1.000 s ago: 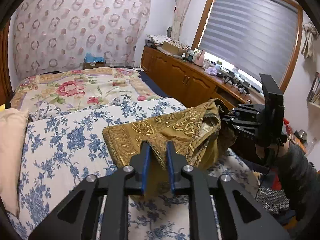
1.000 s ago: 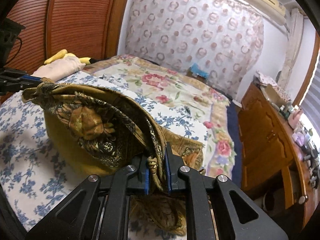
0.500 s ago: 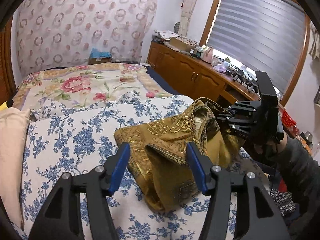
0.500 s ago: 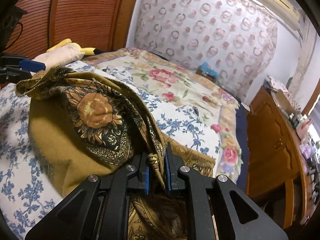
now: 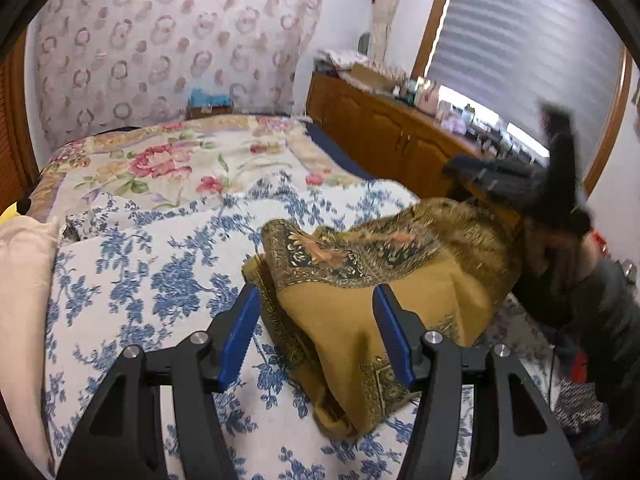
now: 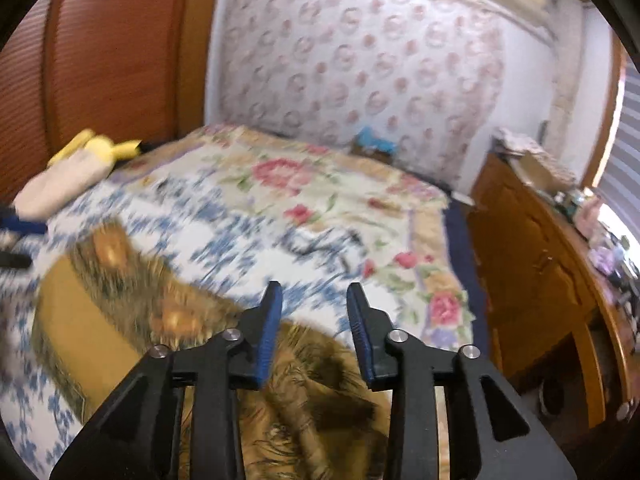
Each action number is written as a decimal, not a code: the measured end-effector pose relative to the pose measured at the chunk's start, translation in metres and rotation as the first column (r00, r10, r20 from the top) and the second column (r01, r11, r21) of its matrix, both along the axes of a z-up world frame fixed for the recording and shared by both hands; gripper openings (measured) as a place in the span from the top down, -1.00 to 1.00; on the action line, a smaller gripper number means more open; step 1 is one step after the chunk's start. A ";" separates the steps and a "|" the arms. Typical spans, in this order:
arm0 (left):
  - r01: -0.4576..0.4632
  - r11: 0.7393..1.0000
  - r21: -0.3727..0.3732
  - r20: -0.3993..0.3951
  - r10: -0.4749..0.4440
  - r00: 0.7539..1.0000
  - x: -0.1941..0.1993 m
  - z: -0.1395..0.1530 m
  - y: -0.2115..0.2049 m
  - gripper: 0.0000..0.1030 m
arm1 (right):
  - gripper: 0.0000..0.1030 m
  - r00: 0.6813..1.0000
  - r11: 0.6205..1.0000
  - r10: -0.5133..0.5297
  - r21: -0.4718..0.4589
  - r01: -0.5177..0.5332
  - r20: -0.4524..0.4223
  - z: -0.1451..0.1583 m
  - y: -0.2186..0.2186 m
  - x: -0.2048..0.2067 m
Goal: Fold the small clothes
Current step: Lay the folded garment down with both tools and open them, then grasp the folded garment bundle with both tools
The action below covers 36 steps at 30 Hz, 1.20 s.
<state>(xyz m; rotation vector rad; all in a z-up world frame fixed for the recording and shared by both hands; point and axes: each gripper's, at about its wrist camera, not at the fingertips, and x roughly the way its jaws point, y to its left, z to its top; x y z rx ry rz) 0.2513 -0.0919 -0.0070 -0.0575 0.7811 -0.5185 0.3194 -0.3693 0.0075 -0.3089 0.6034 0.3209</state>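
Both grippers (image 5: pixel 316 334) (image 6: pixel 314 330) agape, gold garment (image 5: pixel 360 280) free

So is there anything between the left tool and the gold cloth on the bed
Nothing visible is in the way. The left tool is open, and the gold cloth lies right ahead of it on the blue flowered bedspread, partly between its fingers. The right tool is open too, above the cloth's other end.
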 end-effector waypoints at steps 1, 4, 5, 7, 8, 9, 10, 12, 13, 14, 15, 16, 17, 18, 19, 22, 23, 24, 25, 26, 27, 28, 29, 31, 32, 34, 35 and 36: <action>0.010 1.000 0.016 -0.009 -0.010 1.000 0.005 -0.004 -0.005 -0.12 | 0.33 1.000 1.000 -0.005 0.015 0.005 0.001 0.006 -0.004 -0.001; 0.028 0.998 0.050 -0.034 -0.027 0.999 0.016 -0.015 -0.015 -0.12 | 0.19 1.000 0.999 -0.014 0.040 0.015 -0.005 0.018 -0.018 -0.013; 0.028 0.998 0.063 -0.042 -0.026 0.999 0.019 -0.019 -0.017 -0.12 | 0.15 1.000 0.999 -0.018 0.049 0.018 -0.013 0.019 -0.024 -0.019; 0.026 0.996 0.084 -0.052 -0.022 0.998 0.025 -0.026 -0.020 -0.12 | 0.06 0.998 0.997 -0.029 0.065 0.032 -0.047 0.017 -0.038 -0.029; 0.023 0.996 0.089 -0.059 -0.017 0.998 0.028 -0.030 -0.020 -0.12 | 0.03 0.996 0.996 -0.038 0.075 0.044 -0.078 0.012 -0.045 -0.032; 0.019 0.996 0.090 -0.066 -0.014 0.998 0.029 -0.032 -0.020 -0.12 | -0.01 0.993 0.995 -0.041 0.083 0.051 -0.115 0.007 -0.050 -0.034; 0.018 0.996 0.089 -0.070 -0.011 0.997 0.031 -0.034 -0.020 -0.13 | -0.02 0.989 0.995 -0.042 0.086 0.055 -0.143 0.002 -0.054 -0.035; 0.008 0.997 0.080 -0.083 -0.001 0.997 0.035 -0.039 -0.018 -0.13 | -0.02 0.979 0.995 -0.051 0.070 0.066 -0.198 -0.014 -0.058 -0.035; -0.001 0.997 0.077 -0.092 0.008 0.996 0.038 -0.042 -0.016 -0.13 | -0.02 0.974 0.995 -0.061 0.058 0.075 -0.217 -0.021 -0.059 -0.033; -0.005 0.997 0.076 -0.097 0.012 0.995 0.039 -0.044 -0.015 -0.13 | -0.02 0.970 0.995 -0.074 0.055 0.089 -0.233 -0.028 -0.061 -0.032; -0.009 0.997 0.077 -0.102 0.017 0.995 0.039 -0.045 -0.016 -0.13 | -0.02 0.965 0.993 -0.081 0.068 0.101 -0.250 -0.032 -0.064 -0.029; -0.013 0.997 0.080 -0.105 0.021 0.994 0.040 -0.047 -0.016 -0.13 | -0.02 0.959 0.989 -0.078 0.102 0.109 -0.271 -0.037 -0.068 -0.025; -0.017 0.996 0.083 -0.109 0.026 0.994 0.041 -0.049 -0.015 -0.13 | -0.02 0.955 0.983 -0.078 0.135 0.121 -0.286 -0.040 -0.072 -0.019; -0.019 0.996 0.085 -0.113 0.029 0.993 0.042 -0.050 -0.015 -0.13 | -0.02 0.952 0.978 -0.084 0.160 0.135 -0.294 -0.042 -0.076 -0.015; -0.019 0.996 0.085 -0.115 0.028 0.993 0.042 -0.051 -0.015 -0.13 | -0.05 0.950 0.972 -0.094 0.180 0.152 -0.299 -0.044 -0.079 -0.010; -0.017 0.996 0.089 -0.119 0.028 0.992 0.043 -0.053 -0.015 -0.13 | -0.13 0.948 0.968 -0.105 0.187 0.166 -0.300 -0.048 -0.078 0.000; -0.016 0.996 0.087 -0.125 0.027 0.992 0.044 -0.055 -0.015 -0.13 | -0.15 0.946 0.968 -0.102 0.191 0.166 -0.308 -0.050 -0.077 0.003; -0.015 0.996 0.085 -0.129 0.026 0.991 0.045 -0.056 -0.014 -0.13 | -0.19 0.944 0.967 -0.099 0.192 0.166 -0.316 -0.053 -0.076 0.004; -0.015 0.997 0.082 -0.134 0.026 0.991 0.045 -0.057 -0.014 -0.13 | -0.22 0.940 0.968 -0.094 0.190 0.163 -0.328 -0.056 -0.074 0.006; -0.016 0.997 0.078 -0.135 0.026 0.991 0.046 -0.058 -0.014 -0.13 | -0.23 0.937 0.969 -0.089 0.188 0.160 -0.338 -0.058 -0.072 0.007; -0.015 0.997 0.079 -0.131 0.025 0.991 0.046 -0.058 -0.014 -0.13 | -0.23 0.933 0.970 -0.087 0.182 0.159 -0.350 -0.062 -0.069 0.009; -0.014 0.996 0.082 -0.128 0.025 0.991 0.046 -0.058 -0.014 -0.13 | -0.23 0.931 0.971 -0.087 0.179 0.159 -0.356 -0.065 -0.067 0.009; -0.014 0.996 0.085 -0.128 0.025 0.991 0.046 -0.058 -0.015 -0.13 | -0.23 0.930 0.971 -0.087 0.178 0.159 -0.357 -0.066 -0.067 0.009; -0.013 0.996 0.083 -0.131 0.024 0.991 0.047 -0.058 -0.016 -0.13 | -0.23 0.931 0.972 -0.085 0.176 0.156 -0.355 -0.069 -0.065 0.008; -0.011 0.997 0.077 -0.133 0.021 0.991 0.048 -0.058 -0.016 -0.13 | -0.23 0.931 0.972 -0.084 0.178 0.156 -0.356 -0.070 -0.065 0.008; 0.000 0.998 0.063 -0.140 0.009 0.990 0.049 -0.058 -0.016 -0.09 | -0.24 0.930 0.971 -0.076 0.187 0.151 -0.359 -0.072 -0.065 0.006; 0.006 0.999 0.053 -0.145 0.002 0.989 0.049 -0.058 -0.017 0.10 | -0.22 0.934 0.973 -0.071 0.184 0.143 -0.351 -0.072 -0.064 0.005; 0.011 0.999 0.044 -0.153 -0.004 0.988 0.050 -0.058 -0.017 0.21 | -0.09 0.934 0.973 -0.062 0.188 0.135 -0.351 -0.072 -0.063 0.004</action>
